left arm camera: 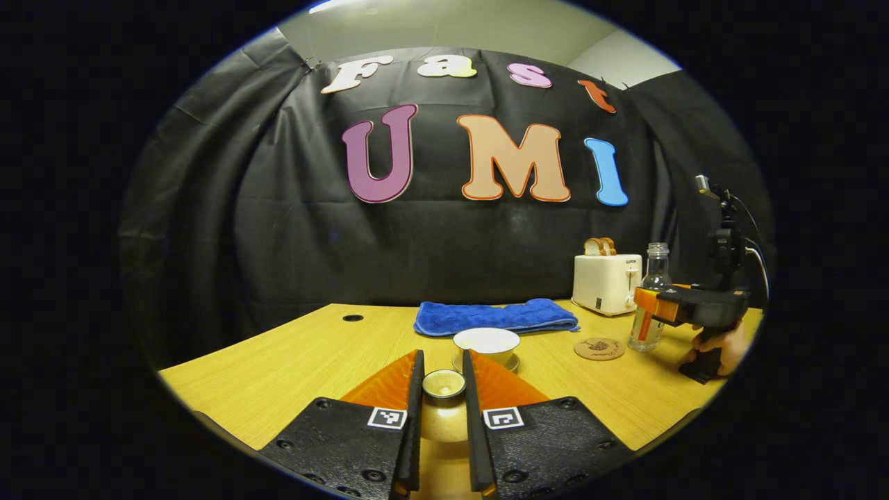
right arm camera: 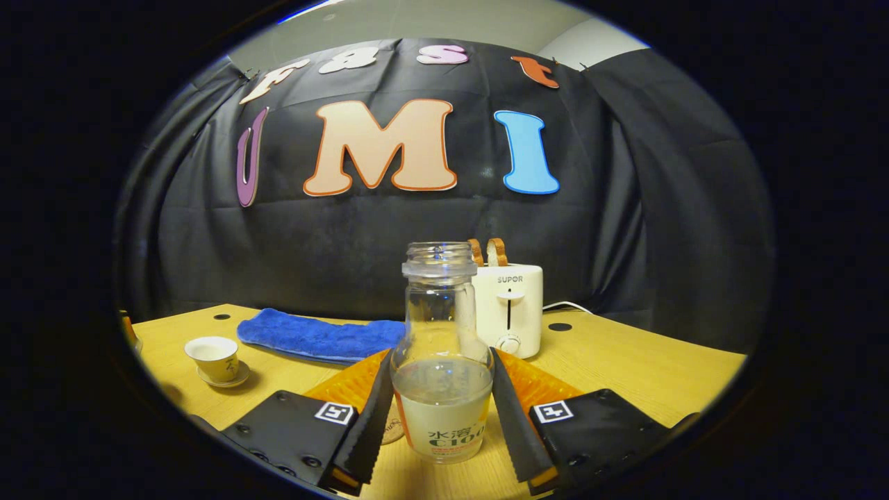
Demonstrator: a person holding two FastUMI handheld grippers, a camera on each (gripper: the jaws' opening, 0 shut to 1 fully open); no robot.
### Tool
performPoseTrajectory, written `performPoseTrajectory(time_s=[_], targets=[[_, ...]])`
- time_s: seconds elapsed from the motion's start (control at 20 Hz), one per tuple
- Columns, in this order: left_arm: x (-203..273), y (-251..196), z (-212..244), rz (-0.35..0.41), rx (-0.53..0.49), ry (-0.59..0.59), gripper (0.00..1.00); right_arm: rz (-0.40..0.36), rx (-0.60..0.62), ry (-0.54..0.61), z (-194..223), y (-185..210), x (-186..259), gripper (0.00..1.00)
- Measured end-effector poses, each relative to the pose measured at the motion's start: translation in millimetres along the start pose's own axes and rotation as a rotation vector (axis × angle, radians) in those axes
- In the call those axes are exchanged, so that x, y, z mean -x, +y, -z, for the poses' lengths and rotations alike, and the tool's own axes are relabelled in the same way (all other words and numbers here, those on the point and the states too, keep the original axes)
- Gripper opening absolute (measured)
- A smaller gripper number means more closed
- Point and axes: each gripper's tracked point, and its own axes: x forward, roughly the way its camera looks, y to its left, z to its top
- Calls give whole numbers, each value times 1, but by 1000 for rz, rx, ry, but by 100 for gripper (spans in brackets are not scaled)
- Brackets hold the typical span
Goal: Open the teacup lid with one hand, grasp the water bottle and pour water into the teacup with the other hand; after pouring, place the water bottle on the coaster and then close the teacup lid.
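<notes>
My left gripper (left arm camera: 443, 362) is shut on the small round teacup lid (left arm camera: 443, 384), held low over the table in the left gripper view. Just beyond it the white teacup (left arm camera: 486, 342) stands uncovered on its saucer; the right gripper view has it far left (right arm camera: 214, 355). The clear water bottle (right arm camera: 442, 375), uncapped and partly filled, sits between the fingers of my right gripper (right arm camera: 442, 361), which press on both its sides. From the left gripper view, the bottle (left arm camera: 651, 292) stands just right of the round coaster (left arm camera: 599, 348), with the right gripper (left arm camera: 656, 305) and a hand (left arm camera: 726, 347) around it.
A folded blue towel (left arm camera: 496, 317) lies behind the teacup. A white toaster (left arm camera: 606, 283) with bread slices stands at the back, close behind the bottle (right arm camera: 508, 309). The wooden table (left arm camera: 292, 361) has cable holes near its far edge.
</notes>
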Motion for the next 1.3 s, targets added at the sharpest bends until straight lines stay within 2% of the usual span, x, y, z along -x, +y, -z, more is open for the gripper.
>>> performPoseTrajectory(time_s=[0.2, 0.3, 0.4, 0.55, 0.75, 0.95, 1.1, 1.3], targets=[[-3, 9, 1, -20, 0, 0, 25, -29, 27, -4, -1, 12, 7, 73], [-1, 1, 3, 17, 1, -1, 25, -61, 125, -15, -4, 24, 11, 73], [0, 5, 2, 39, 1, 0, 25, -95, 223, -34, -7, 44, 16, 68], [0, 21, 3, 23, 3, 2, 25, -134, 353, -44, -5, 70, 13, 68], [1, 26, 2, 49, 5, 1, 25, -182, 612, -18, 2, 103, 1, 68], [1, 30, 2, 37, 4, 1, 25, -218, 867, -10, 11, 135, -7, 67], [1, 30, 2, 37, 3, 3, 25, -255, 1025, -43, 18, 160, -8, 67], [-1, 39, 3, 28, 4, 5, 25, -268, 1335, -115, 21, 186, -9, 67]])
